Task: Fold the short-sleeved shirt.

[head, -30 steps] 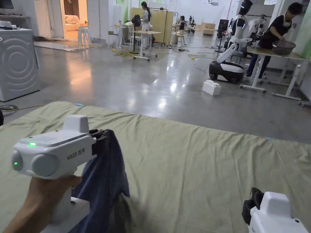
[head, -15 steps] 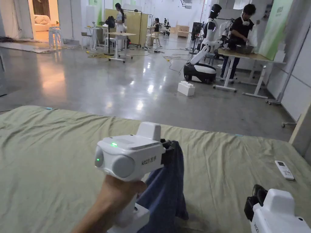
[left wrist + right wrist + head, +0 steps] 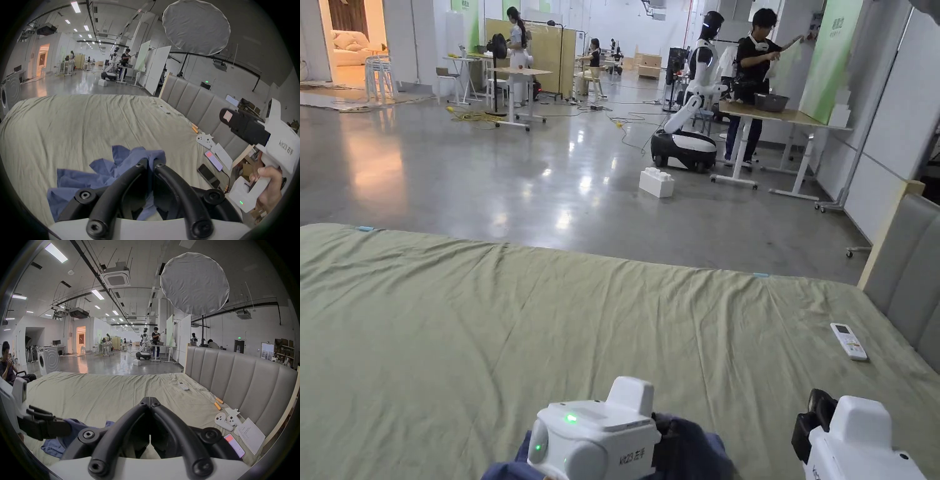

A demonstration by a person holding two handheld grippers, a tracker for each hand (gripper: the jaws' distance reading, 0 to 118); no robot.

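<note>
Blue shirt (image 3: 103, 172) bunched on the bed (image 3: 487, 325), near edge, one fold pinched in the left hand-held gripper (image 3: 150, 162). Right hand-held gripper (image 3: 149, 400) closed on nothing, held above the sheet. Probably light, limp, likely to sag: best taken at shoulder seams or hem corners, then spread flat.

I'm working in a big open robotics lab, dressed in part as a bedroom. At my 12 o'clock a white humanoid robot on a wheeled base (image 3: 690, 119) stands by a light wooden worktable (image 3: 781, 115) on a polished grey concrete floor (image 3: 550, 181). A white front-loading washing machine (image 3: 48, 360) sits at 10 o'clock (an odd neighbour), and a round white fabric light diffuser (image 3: 194, 283) hangs overhead.
</note>
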